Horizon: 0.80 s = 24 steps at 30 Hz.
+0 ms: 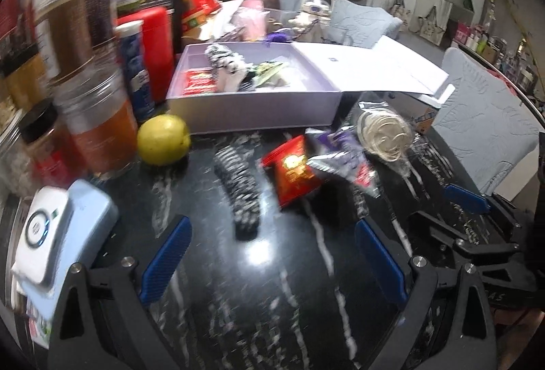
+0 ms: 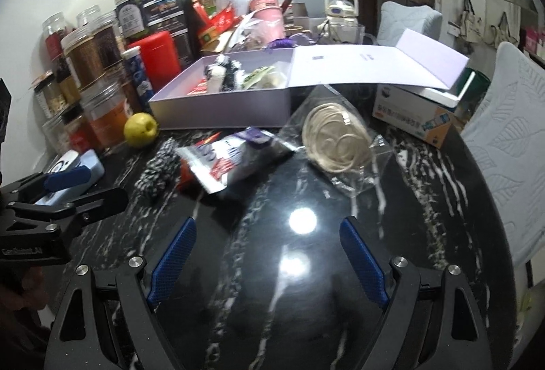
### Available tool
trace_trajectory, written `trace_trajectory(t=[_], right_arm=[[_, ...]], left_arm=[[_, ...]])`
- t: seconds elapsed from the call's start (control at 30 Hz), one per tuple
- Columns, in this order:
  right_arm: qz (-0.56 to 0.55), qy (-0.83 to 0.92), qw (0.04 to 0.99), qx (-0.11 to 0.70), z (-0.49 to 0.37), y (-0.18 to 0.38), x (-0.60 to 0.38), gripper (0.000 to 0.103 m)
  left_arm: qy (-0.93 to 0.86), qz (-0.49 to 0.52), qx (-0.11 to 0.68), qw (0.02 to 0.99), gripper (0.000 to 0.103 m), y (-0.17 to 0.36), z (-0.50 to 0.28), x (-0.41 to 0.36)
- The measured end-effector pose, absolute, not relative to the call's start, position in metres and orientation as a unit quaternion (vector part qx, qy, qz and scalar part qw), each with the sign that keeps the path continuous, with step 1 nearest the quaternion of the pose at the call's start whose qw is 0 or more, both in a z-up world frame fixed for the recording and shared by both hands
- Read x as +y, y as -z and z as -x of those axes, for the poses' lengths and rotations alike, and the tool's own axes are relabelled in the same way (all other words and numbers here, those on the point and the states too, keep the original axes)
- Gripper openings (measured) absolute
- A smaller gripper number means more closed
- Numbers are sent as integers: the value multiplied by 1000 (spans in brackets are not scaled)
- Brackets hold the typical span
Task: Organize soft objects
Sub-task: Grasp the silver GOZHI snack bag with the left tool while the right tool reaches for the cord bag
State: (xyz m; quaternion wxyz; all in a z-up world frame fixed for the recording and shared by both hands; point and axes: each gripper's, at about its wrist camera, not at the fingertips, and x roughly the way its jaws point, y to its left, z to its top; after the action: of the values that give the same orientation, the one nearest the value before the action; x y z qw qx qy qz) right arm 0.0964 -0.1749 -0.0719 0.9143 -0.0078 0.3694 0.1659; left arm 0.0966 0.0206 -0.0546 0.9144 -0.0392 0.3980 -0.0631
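Left hand-held gripper (image 1: 272,262): held wide over the near part of the desk, nothing between its blue pads (image 1: 167,256); in the right wrist view it is seen at the left edge.
Right hand-held gripper (image 2: 269,262): jaws spread wide as well, only bare desk and lamp glare between them.
Desk (image 1: 272,284): glossy black stone with white veins, crowded along its far and left sides.
Box (image 1: 252,106): a shallow lilac box, set at the far middle of the desk, its lid (image 1: 368,63) folded open to the right.
Inside the box: a black-and-white fuzzy piece (image 1: 221,61) with red packets (image 1: 199,82) to its left – other small items lie further right, too blurred to be named.
Fuzzy strip (image 1: 236,187): a second black-and-white soft piece, laid on the desk near the box, just ahead of the left gripper's left finger.
Snack packets: a red one (image 1: 293,170) just right of the strip, a purple-and-silver one (image 1: 335,153) touching it on the right.
Clear bag (image 2: 335,140): holds a pale coiled cord – it lies right of the packets, near the box's right corner.
Yellow fruit (image 1: 163,138): stands by the box's near left corner.
Jars (image 1: 98,131): spice jars and tubes are ranked along the far left.
Pale blue device (image 1: 64,233): rests at the near left edge.
Carton (image 2: 414,118): a printed carton lies under the open lid, far right.
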Motion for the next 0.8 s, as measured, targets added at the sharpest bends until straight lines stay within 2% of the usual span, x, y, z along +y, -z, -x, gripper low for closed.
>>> trace_trajectory(t=[0.23,0.63,0.73,0.8], right_arm=[[-1,-151,918,368,-110,75,-199,87],[-26,-136,921,365,-138,83,-244,87],[-28,-131,922,363,-145,85,-252,87],[-28,-129,922,364,-149,87,-257,87]], left_arm=[[100,4,388,916,98,47,-123,-16],[151,9,401,903,98,56,-178,-52],[165,16,421,892,89,63,-190,-58],[170,11,438,882,79,71,-195,-65]])
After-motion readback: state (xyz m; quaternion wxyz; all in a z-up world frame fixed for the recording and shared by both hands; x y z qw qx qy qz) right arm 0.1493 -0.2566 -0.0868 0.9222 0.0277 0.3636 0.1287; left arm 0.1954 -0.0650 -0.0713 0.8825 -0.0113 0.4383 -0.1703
